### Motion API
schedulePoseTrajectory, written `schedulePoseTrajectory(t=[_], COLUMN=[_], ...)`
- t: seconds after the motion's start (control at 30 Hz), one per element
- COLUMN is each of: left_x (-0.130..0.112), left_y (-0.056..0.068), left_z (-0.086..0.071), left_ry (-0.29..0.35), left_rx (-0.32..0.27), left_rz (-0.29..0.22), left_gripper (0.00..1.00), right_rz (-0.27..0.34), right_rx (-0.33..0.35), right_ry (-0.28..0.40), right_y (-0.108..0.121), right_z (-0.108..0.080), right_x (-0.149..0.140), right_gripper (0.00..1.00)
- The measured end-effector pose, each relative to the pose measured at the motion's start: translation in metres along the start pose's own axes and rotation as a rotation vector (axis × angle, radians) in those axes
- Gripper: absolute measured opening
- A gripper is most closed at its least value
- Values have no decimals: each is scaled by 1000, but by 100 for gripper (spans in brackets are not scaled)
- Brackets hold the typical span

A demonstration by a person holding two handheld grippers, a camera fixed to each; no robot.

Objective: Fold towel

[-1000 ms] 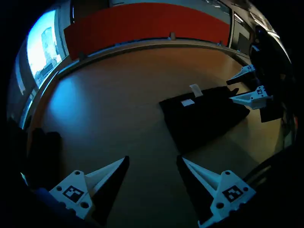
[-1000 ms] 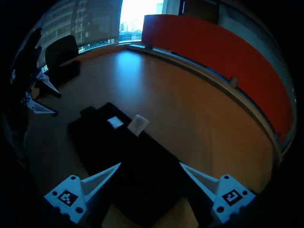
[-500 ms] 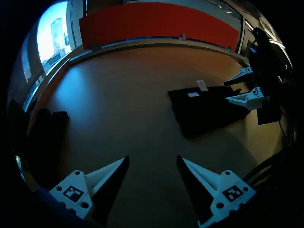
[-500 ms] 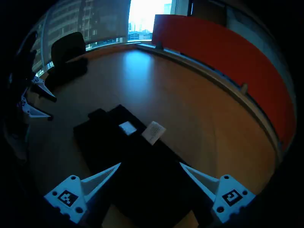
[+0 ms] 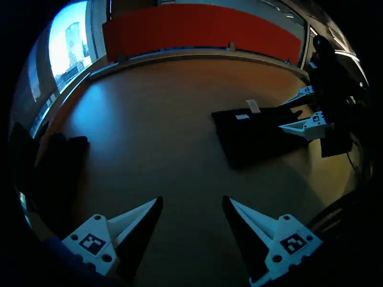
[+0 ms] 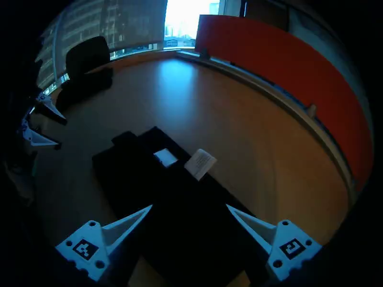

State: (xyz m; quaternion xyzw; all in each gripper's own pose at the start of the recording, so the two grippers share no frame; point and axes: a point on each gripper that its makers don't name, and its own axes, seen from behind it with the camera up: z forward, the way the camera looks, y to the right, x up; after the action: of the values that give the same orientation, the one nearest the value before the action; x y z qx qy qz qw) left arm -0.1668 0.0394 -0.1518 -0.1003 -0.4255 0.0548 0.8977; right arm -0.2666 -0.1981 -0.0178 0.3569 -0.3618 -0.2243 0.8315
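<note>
A dark towel (image 6: 163, 201) lies folded flat on the wooden table, with two white labels (image 6: 200, 164) near its far edge. My right gripper (image 6: 189, 215) hovers open just over the towel's near part, nothing between its fingers. In the left gripper view the towel (image 5: 253, 134) lies far off to the right, with the right gripper (image 5: 294, 115) open at its far side. My left gripper (image 5: 191, 208) stands open over bare table, well away from the towel. In the right gripper view the left gripper (image 6: 40, 122) sits at the far left.
The wooden table (image 5: 153, 124) stretches wide around the towel. A red partition (image 5: 201, 28) runs along its far edge. A dark office chair (image 6: 88, 62) stands by the windows, and dark shapes (image 5: 52, 172) sit at the left of the left gripper view.
The left gripper has drawn back from the towel, which now looks smaller and farther right. The right gripper's view has shifted slightly over the towel. Both stay open.
</note>
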Motion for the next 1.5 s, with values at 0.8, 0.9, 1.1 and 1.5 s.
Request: schedulePoseTrajectory(t=[0.8,0.9,1.1,1.5], left_x=[-19,-25,-33,-38], left_y=[0,4,6,5], left_z=[-11,-13,-17,-22], left_ry=[-9,-17,-25,-28], left_rx=[15,10,9,17], left_rz=[-41,-50,-57,-65], left_gripper=[92,92,92,92], right_rz=[-11,-13,-19,-25], right_rx=[8,9,7,-17], right_ry=[-10,-10,-13,-4], right_y=[-2,-2,0,18], right_z=[9,10,12,15], right_x=[1,1,2,13], right_gripper=[99,99,98,99])
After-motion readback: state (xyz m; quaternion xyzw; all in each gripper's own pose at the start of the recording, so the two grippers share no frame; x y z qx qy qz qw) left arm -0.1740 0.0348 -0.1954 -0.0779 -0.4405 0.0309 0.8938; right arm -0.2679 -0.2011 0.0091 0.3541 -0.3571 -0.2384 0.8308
